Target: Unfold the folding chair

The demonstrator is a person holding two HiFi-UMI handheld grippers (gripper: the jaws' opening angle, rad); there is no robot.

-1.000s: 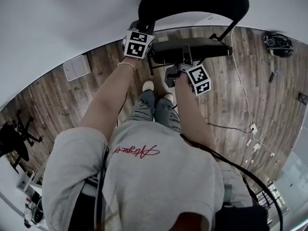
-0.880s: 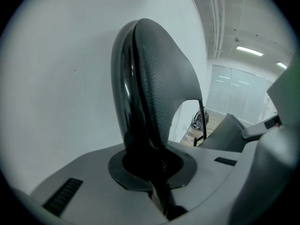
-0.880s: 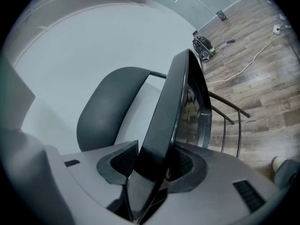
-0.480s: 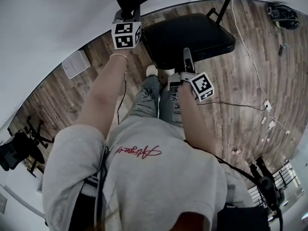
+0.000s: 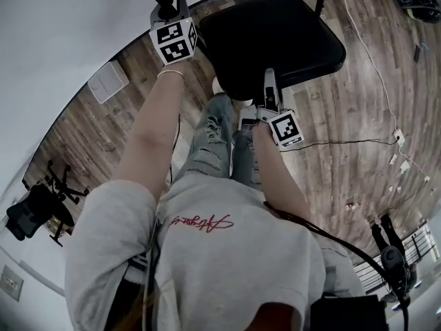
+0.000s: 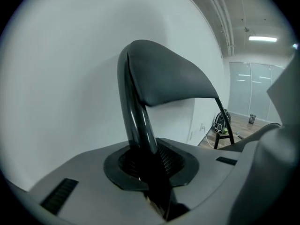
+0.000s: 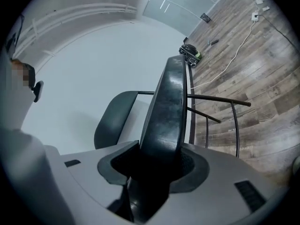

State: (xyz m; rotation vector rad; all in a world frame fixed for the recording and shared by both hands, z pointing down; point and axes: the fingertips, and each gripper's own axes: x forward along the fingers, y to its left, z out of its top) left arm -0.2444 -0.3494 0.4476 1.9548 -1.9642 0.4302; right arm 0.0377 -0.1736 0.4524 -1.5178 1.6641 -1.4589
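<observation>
The black folding chair stands against the wall with its seat (image 5: 275,40) swung out nearly flat. My left gripper (image 5: 169,9) holds the chair's back frame tube (image 6: 138,121) just below the curved backrest (image 6: 168,78). The tube sits between the pads of my left gripper (image 6: 150,168) while its jaws are opening. My right gripper (image 5: 270,81) grips the seat's front edge. That seat edge (image 7: 168,107) fills the gap in my right gripper (image 7: 150,168), whose jaws are opening slightly. The backrest (image 7: 112,116) and the leg tubes (image 7: 220,121) show behind it.
A person's legs and shoes (image 5: 220,109) stand just before the seat. A white wall runs behind the chair, with a white floor box (image 5: 107,92) at the left. A white cable (image 5: 372,61) trails over the wood floor, and a black stand (image 5: 41,198) sits at the far left.
The seat has swung from nearly folded to wide and flat. My right gripper has drawn its front edge toward the person. My left gripper has shifted up the picture with the back frame.
</observation>
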